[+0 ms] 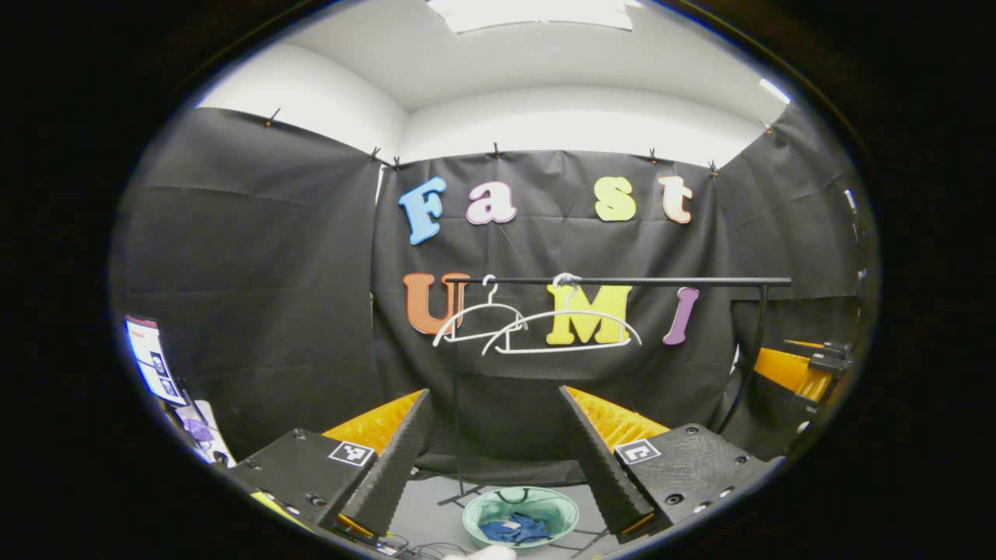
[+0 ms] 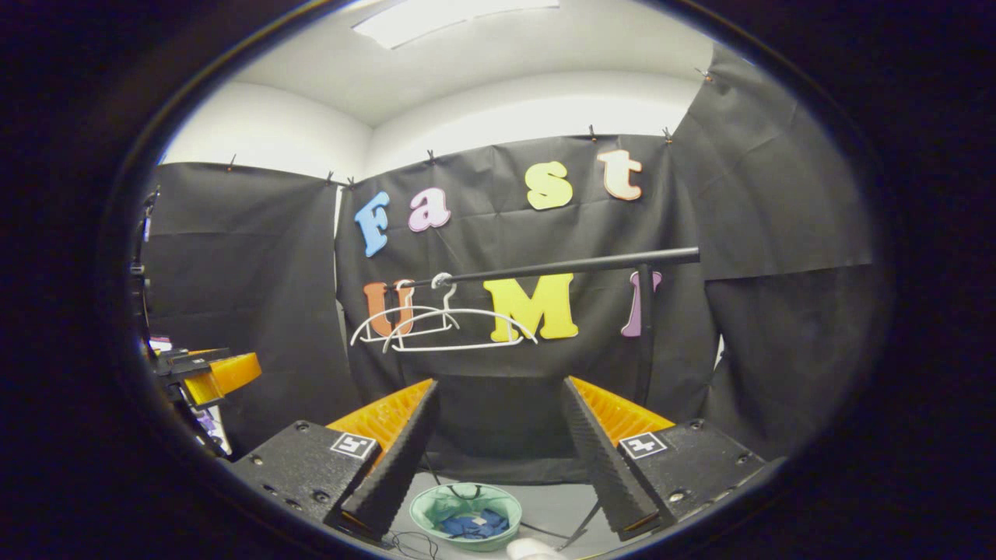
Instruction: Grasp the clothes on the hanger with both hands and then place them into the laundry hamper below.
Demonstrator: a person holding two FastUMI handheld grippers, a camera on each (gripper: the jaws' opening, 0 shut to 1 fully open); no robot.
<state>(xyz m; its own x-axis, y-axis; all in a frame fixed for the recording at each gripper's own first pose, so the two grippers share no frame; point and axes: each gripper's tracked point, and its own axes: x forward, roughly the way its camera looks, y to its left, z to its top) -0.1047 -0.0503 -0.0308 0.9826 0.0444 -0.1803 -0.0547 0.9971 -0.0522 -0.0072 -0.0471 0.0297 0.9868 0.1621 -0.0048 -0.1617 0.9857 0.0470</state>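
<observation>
Two bare white plastic hangers [image 1: 537,327] on the black rail [image 1: 622,281] — blue clothes [image 1: 513,530] already in the round green hamper [image 1: 476,515]; left gripper [image 1: 494,447] and right gripper [image 2: 498,439] wide open, empty — task appears complete.

Recording booth, black cloth walls [image 1: 257,295], clothes rail [image 1: 622,281]

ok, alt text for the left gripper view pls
Two bare white hangers hang on a black rail against the black cloth wall, while blue clothes lie in the green hamper on the floor below. The left gripper is open and holds nothing; the right gripper shows at the right edge.
</observation>
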